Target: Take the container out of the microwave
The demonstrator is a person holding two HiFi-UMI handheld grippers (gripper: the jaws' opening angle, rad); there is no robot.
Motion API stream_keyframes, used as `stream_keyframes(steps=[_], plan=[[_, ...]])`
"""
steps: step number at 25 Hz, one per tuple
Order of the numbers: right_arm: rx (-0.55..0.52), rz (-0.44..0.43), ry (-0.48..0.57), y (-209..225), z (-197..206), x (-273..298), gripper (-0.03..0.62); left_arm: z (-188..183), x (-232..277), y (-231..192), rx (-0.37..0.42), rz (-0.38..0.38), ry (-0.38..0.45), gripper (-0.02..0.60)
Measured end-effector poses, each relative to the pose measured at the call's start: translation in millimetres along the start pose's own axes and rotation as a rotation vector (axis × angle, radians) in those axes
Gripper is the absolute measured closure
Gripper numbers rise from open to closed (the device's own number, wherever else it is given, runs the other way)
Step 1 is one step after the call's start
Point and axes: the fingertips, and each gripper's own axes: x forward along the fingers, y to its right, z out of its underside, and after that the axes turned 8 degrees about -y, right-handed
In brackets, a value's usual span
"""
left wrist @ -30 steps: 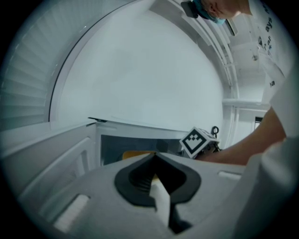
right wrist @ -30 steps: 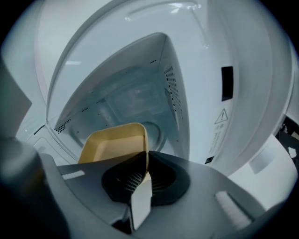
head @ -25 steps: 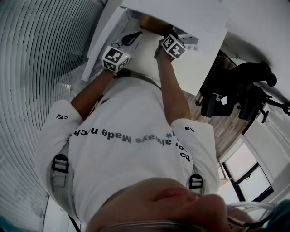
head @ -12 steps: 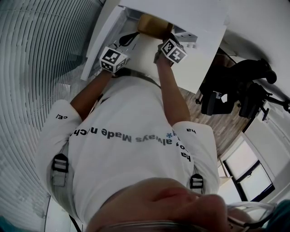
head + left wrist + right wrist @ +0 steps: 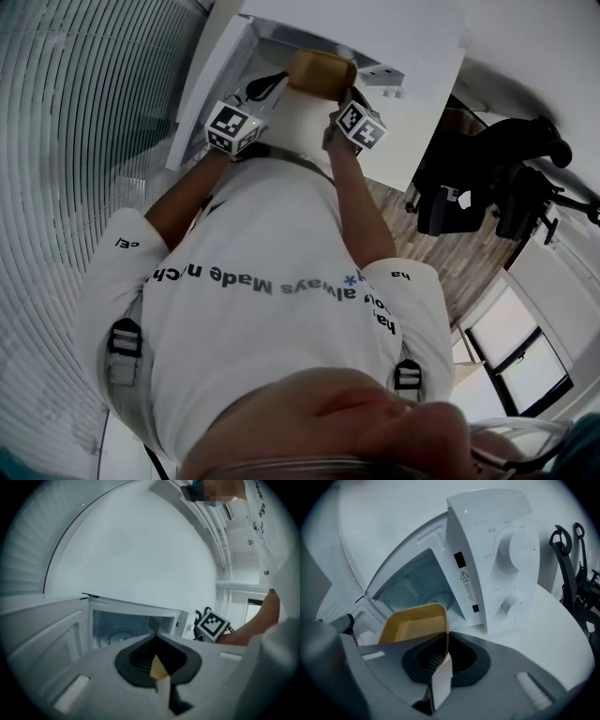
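Observation:
A yellow container point(image 5: 321, 73) hangs just outside the open white microwave point(image 5: 375, 28). My right gripper point(image 5: 343, 97) is shut on the container's right rim. In the right gripper view the container point(image 5: 412, 625) is in front of the empty cavity point(image 5: 419, 585), and its wall runs into the closed jaws of the right gripper point(image 5: 446, 638). My left gripper point(image 5: 270, 84) is just left of the container, apart from it. In the left gripper view, the left gripper point(image 5: 154, 637) has its jaws together, facing the cavity point(image 5: 126, 627). A small yellow sliver shows between them; I cannot tell what it is.
The microwave door point(image 5: 208, 80) stands swung open at the left, its inner side point(image 5: 44, 641) close to my left gripper. The control panel with two dials point(image 5: 513, 550) is right of the cavity. White tabletop point(image 5: 555, 639) surrounds the microwave. Black equipment point(image 5: 497, 187) stands at the right.
The right gripper has drawn the yellow container out of the microwave cavity, toward the person. The left gripper has stayed about where it was.

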Motion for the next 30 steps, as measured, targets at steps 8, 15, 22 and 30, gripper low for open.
stream_keyframes(steps=[8, 15, 22, 30], plan=[[0.011, 0.008, -0.013, 16.9, 15.1, -14.7, 0.58, 3.4, 4.3, 6.4, 0.0, 0.016, -0.005, 0.578], [0.031, 0.043, -0.03, 49.9, 35.2, -29.0, 0.58, 5.4, 6.8, 12.7, 0.006, 0.019, -0.012, 0.578], [0.071, 0.069, -0.042, 80.2, 50.0, -42.4, 0.58, 6.7, 11.2, 19.2, 0.019, 0.025, -0.028, 0.578], [0.084, 0.1, -0.06, 107.7, 61.7, -48.6, 0.58, 5.2, 17.1, 27.9, 0.032, 0.042, -0.036, 0.578]])
